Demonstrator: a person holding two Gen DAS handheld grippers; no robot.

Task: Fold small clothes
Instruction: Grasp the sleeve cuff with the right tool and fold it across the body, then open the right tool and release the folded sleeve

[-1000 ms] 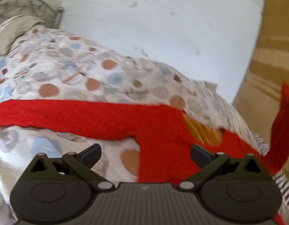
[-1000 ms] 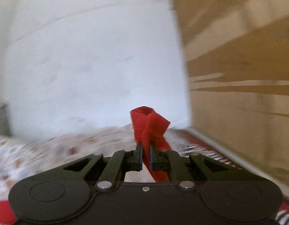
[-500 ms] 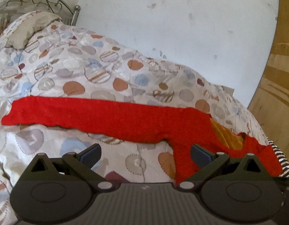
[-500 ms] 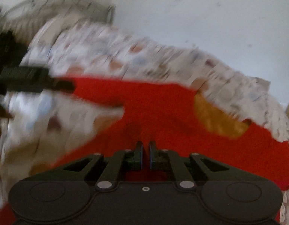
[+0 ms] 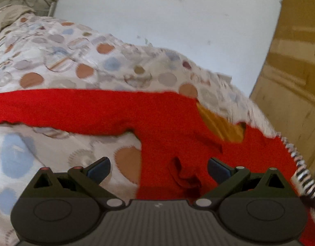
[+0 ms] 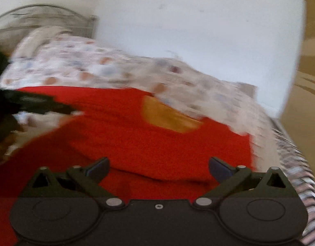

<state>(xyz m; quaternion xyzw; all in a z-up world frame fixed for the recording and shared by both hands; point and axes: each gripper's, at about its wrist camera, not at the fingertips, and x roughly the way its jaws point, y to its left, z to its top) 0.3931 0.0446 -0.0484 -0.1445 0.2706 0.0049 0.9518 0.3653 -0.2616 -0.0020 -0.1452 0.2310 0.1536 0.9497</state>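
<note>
The bed, under its spotted quilt (image 5: 55,61), fills most of what either hand looks at, and the red sweater (image 5: 167,127) lies spread across it, straight ahead of both claws. The big change: a second ago the right gripper (image 6: 158,167) was pinched shut on the right sleeve, holding it up in the air against the wall; now its jaws stand wide apart with nothing between them, and that sleeve has been laid in over the body. I'd judge the first sleeve fold is done and let go.

The left gripper (image 5: 158,167) is spread wide and empty as it was before, hovering just short of the sweater's near side. The left sleeve (image 5: 55,106) runs out flat, far off to that claw's left, not yet folded in; that looks like the next piece to take.

From the left claw you can see that long sleeve, and the bunched cuff (image 5: 186,176) dropped right between its fingers. The right view, blurred, misses the sleeve's length but shows the doubled layer's edge just beyond its fingertips, the mustard collar lining (image 6: 167,116) further ahead, and the other tool as a dark smear at far left.
</note>
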